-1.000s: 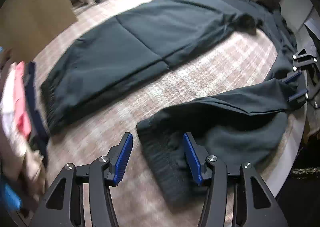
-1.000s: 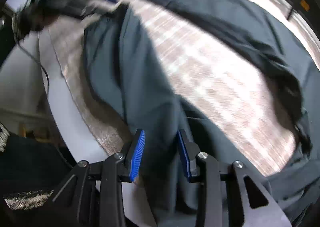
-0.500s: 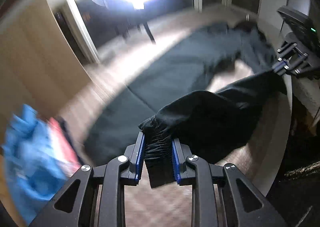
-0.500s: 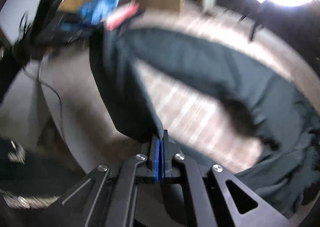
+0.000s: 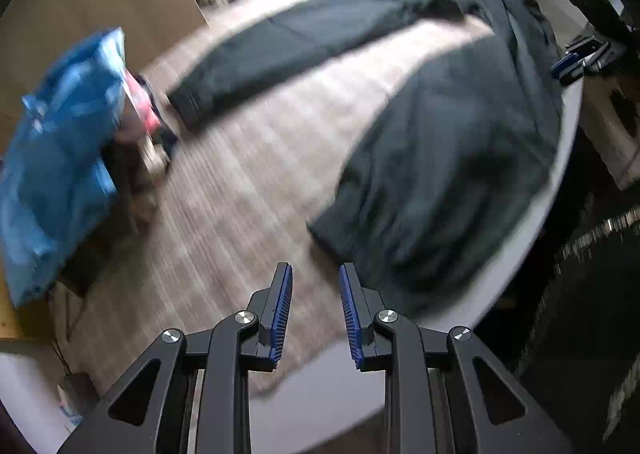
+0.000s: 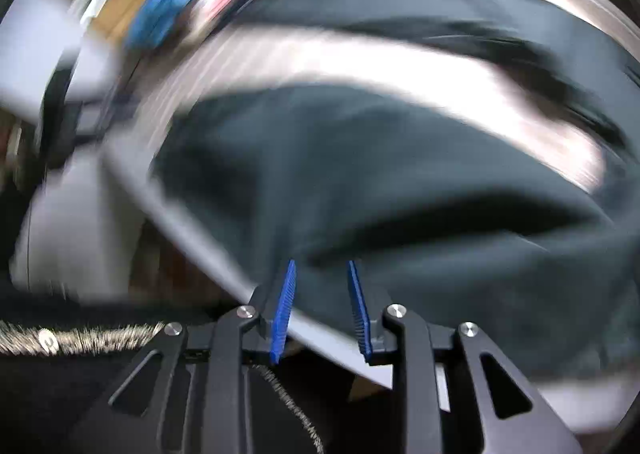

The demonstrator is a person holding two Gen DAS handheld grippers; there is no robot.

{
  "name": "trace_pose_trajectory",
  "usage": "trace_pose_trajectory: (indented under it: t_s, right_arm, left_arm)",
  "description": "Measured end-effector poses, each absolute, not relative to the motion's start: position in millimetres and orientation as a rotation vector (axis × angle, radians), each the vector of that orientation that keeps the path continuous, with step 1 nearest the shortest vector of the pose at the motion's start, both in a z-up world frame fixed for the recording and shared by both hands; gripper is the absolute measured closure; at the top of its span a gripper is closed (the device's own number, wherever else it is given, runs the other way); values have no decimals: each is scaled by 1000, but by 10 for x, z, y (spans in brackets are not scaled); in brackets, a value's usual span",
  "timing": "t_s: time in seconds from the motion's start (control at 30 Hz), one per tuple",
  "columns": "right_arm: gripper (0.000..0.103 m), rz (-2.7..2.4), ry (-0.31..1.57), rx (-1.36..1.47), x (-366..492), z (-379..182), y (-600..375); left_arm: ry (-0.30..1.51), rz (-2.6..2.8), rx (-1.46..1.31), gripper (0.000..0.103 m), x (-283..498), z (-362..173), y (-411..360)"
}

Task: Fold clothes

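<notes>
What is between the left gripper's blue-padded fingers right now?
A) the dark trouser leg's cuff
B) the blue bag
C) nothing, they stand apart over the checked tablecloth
C: the left gripper is open and empty, with the dark trouser leg's cuff lying ahead of it.

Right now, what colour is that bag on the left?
Bright blue; the bag shows best in the left wrist view.

Each gripper, the left gripper (image 5: 316, 308) and the right gripper (image 6: 322, 308), is built from matte black angular linkages pierced by triangular cut-outs. Round silver screws are set at the joints. The fingers (image 5: 282, 310) are faced with ribbed blue pads, and the same blue ribbing is seen on the right pair (image 6: 284, 306).
</notes>
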State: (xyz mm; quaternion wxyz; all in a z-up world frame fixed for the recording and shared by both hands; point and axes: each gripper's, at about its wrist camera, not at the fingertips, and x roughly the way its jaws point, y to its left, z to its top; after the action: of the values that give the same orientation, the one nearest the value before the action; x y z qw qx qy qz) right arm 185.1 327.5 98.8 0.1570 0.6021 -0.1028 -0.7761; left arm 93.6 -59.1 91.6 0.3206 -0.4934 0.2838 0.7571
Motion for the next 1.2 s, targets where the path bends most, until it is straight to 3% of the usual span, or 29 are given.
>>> trace_pose_trajectory:
  t_s: [0.13,0.3,0.5,0.77,0.93,0.97,1.0,1.07,1.2]
  right_arm:
    - [69,-2656,-628,1813,2327,1067,4609]
    - [69,-2977,-1017,1942,3009,975,6132]
    - [68,-2998,-1217,1806,3056,844,6894]
    - [60,-3028,-820,1759,2229,1015,6811]
    - [60,-2946,-606,1993,1758,742,6956]
    - [63,-2925,-591,2014,1717,676,6969]
    - [78,-2908,-581,2030,1684,622,6983]
    - [95,-2928,-657,1961,1750,727,7036]
    - [99,-2959,-807,1820,1883,936,7142]
  left_arm:
    - [621,1979,-1310,76,922,861,-419]
    - [632,1993,-1359,76,997,729,-274]
    - [600,2007,-1432,77,1049,669,-108]
    - [531,2082,-1508,77,1240,738,-113]
    - [451,2149,-1553,77,1394,712,-226]
    - [430,2163,-1563,77,1419,701,-254]
    - [409,2178,-1573,77,1444,689,-283]
    - [367,2207,-1593,73,1495,667,-340]
    - [281,2263,-1631,69,1595,621,-455]
